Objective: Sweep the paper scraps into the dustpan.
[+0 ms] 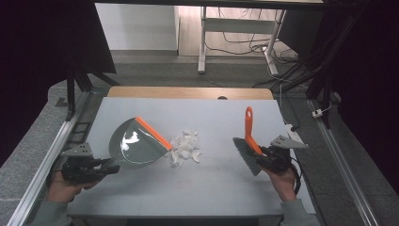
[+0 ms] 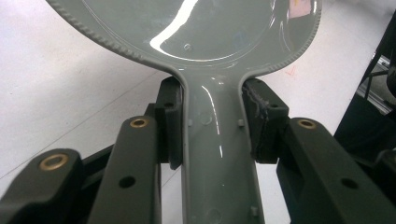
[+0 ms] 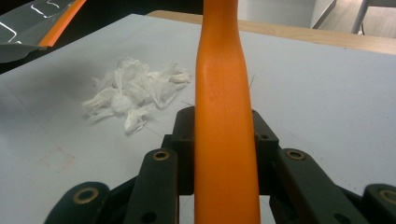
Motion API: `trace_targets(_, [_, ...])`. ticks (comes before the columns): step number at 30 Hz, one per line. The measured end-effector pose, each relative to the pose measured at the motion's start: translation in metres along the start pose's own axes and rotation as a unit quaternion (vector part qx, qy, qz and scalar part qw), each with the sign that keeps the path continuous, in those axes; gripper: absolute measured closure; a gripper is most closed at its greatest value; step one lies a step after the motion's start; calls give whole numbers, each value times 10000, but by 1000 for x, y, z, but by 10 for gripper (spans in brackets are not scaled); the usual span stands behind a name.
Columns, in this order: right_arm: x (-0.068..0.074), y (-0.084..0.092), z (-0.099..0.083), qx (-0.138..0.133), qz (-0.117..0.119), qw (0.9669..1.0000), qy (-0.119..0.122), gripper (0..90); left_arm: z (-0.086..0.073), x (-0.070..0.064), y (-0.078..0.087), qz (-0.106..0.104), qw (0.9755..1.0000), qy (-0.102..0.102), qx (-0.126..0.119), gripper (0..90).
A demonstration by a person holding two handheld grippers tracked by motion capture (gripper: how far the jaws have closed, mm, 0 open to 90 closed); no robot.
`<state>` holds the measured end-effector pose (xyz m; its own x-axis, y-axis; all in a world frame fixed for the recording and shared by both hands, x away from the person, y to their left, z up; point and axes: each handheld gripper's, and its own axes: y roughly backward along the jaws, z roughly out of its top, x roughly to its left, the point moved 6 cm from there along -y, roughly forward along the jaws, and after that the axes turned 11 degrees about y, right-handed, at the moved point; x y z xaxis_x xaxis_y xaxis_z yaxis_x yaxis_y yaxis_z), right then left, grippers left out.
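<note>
A grey dustpan with an orange lip is held above the white table at the left, its lip facing a pile of white paper scraps. My left gripper is shut on the dustpan's handle. At the right, my right gripper is shut on the orange handle of a hand brush whose grey bristles point toward the pile. The paper scraps lie left of the brush handle in the right gripper view.
The white table surface reaches a wooden strip at the far edge. Metal frame rails run along both sides. Cables and a desk leg lie on the floor beyond.
</note>
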<state>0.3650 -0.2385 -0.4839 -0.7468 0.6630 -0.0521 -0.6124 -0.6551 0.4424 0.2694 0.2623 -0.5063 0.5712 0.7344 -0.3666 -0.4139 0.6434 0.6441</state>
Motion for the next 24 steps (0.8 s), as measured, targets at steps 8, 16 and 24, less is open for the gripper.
trace_targets(8, [3,-9,7,6,12,10000,26,705,-6,1,1,-12,9998,-63,201,619])
trace_targets(16, [8,-23,14,49,54,9999,79,705,-12,0,0,-38,9992,-160,354,618])
trace_targets(24, [11,-35,19,106,60,9999,48,705,-26,1,-3,3,9976,-258,643,618])
